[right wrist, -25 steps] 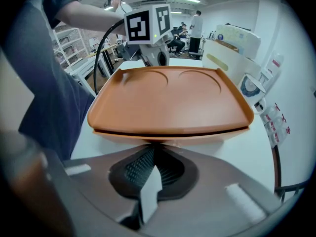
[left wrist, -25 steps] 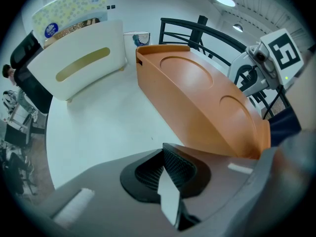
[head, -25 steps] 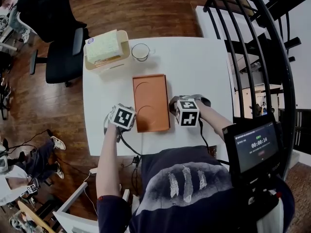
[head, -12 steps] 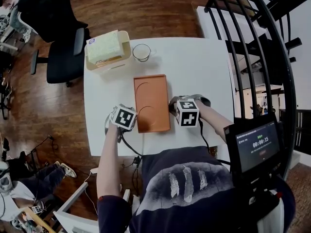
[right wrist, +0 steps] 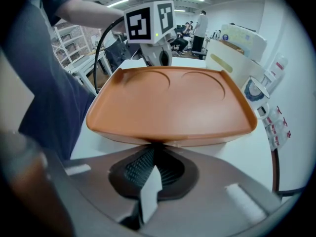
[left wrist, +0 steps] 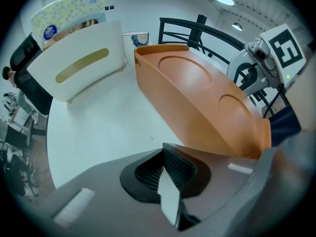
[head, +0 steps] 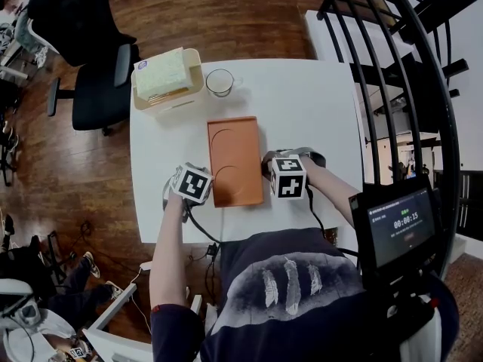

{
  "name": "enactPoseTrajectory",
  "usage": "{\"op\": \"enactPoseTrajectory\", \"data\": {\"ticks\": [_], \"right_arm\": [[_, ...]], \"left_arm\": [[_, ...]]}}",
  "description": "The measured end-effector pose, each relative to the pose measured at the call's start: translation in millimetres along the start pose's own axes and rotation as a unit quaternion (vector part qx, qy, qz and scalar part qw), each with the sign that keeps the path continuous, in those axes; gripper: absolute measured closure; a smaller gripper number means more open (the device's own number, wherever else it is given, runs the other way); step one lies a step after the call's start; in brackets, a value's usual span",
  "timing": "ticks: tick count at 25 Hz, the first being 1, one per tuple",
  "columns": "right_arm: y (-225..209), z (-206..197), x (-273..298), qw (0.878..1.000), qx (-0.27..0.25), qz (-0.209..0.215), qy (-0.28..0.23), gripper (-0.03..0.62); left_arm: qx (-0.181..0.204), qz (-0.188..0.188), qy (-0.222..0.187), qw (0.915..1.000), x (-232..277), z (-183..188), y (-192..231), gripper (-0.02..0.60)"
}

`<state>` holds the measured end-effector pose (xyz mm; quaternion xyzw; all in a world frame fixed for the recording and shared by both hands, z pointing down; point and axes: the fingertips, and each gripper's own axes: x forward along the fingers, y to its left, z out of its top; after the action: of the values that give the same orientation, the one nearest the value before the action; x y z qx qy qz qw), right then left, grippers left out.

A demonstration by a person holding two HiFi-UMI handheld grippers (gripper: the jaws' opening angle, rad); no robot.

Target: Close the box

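Left gripper jaws together, orange box just beside

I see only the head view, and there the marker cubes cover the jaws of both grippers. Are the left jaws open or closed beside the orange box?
Observer: They are closed, with nothing between them. The left gripper points along the table beside the box, and bare table shows between its tips and the box wall.
Operator: And the right jaws, please?
Observer: They are closed too, and empty. The right gripper points straight at the long side of the box, and its tips reach up to the lower edge of that side. I cannot confirm that they touch it.
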<state>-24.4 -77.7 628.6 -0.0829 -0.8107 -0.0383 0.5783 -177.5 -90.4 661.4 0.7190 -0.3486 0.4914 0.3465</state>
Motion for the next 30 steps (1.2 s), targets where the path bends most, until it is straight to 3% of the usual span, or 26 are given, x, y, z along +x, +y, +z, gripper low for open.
{"op": "enactPoseTrajectory", "data": {"ticks": [3, 6, 12, 15, 18, 23, 30], "right_arm": [[1.2, 2.2, 0.8, 1.0, 0.003, 0.004, -0.005, 0.589], [-2.3, 3.3, -1.4, 1.0, 0.025, 0.001, -0.017, 0.589], [-14.4, -8.9, -26.0, 0.996, 0.082, -0.005, -0.02, 0.589], [-25.6, -16.4, -36.7, 0.994, 0.103, -0.028, -0.024, 0.589], [-32.3, -19.6, -42.5, 0.991, 0.123, -0.049, -0.034, 0.589], [-37.0, -20.9, -52.4, 0.985, 0.143, -0.072, -0.066, 0.589], [-44.0, -16.9, -57.4, 0.984, 0.145, -0.077, -0.066, 0.589]], "left_arm": [[0.0, 0.003, 0.0, 1.0, -0.8, 0.6, 1.2, 0.566], [0.004, 0.03, -0.004, 0.9995, -9.4, 5.8, 12.9, 0.566], [-0.004, 0.021, -0.018, 0.9996, -10.5, -0.6, 10.0, 0.566], [0.001, 0.005, -0.027, 0.9996, -6.2, 2.4, 4.0, 0.566], [0.002, 0.012, -0.023, 0.9997, -6.0, -0.6, 7.4, 0.566], [-0.001, 0.013, -0.016, 0.9998, -1.7, 1.1, 4.9, 0.566], [0.0, 0.015, -0.021, 0.9997, 6.0, 1.1, 6.2, 0.566]]}}
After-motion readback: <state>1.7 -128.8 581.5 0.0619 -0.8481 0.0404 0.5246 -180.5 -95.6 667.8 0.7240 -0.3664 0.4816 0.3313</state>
